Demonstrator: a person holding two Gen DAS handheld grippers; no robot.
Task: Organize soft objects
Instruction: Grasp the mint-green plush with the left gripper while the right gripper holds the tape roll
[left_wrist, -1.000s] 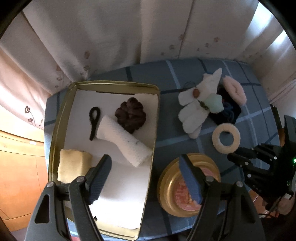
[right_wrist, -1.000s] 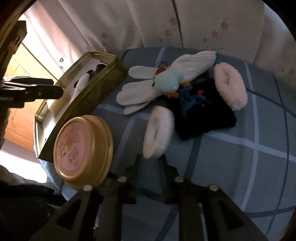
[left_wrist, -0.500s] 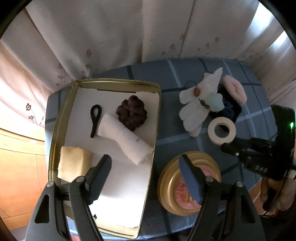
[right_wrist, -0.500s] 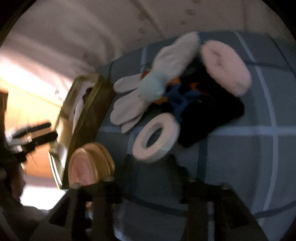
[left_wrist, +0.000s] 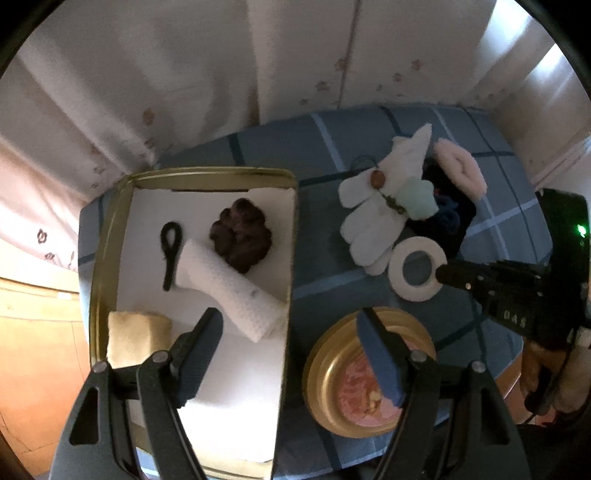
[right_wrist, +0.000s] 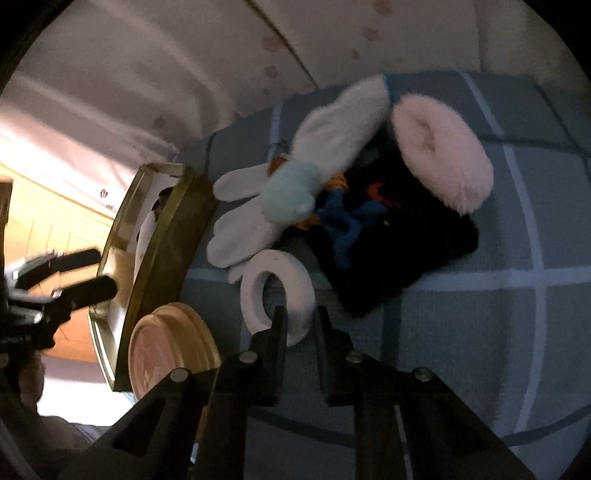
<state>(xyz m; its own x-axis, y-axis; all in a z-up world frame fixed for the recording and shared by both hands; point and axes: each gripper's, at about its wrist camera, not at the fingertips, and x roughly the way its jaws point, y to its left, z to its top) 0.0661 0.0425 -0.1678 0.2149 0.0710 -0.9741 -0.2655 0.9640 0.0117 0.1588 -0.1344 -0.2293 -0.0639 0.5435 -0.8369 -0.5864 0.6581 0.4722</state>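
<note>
Your right gripper (right_wrist: 298, 320) has just been closing, and its jaws now pinch the near rim of the white foam ring (right_wrist: 276, 295), one finger through the hole. The ring lies on the blue checked cloth (right_wrist: 480, 332), touching the white glove (right_wrist: 240, 225) and near the gold tin (left_wrist: 291, 236). Your left gripper (left_wrist: 291, 343) hangs wide and empty over the tin's right edge. Step in hand, by this reading: securing the ring. The next move calls for lifting it clear of the glove's fingers and carrying it past the round gold lid (left_wrist: 369, 373) to the tin's bare paper lining.
</note>
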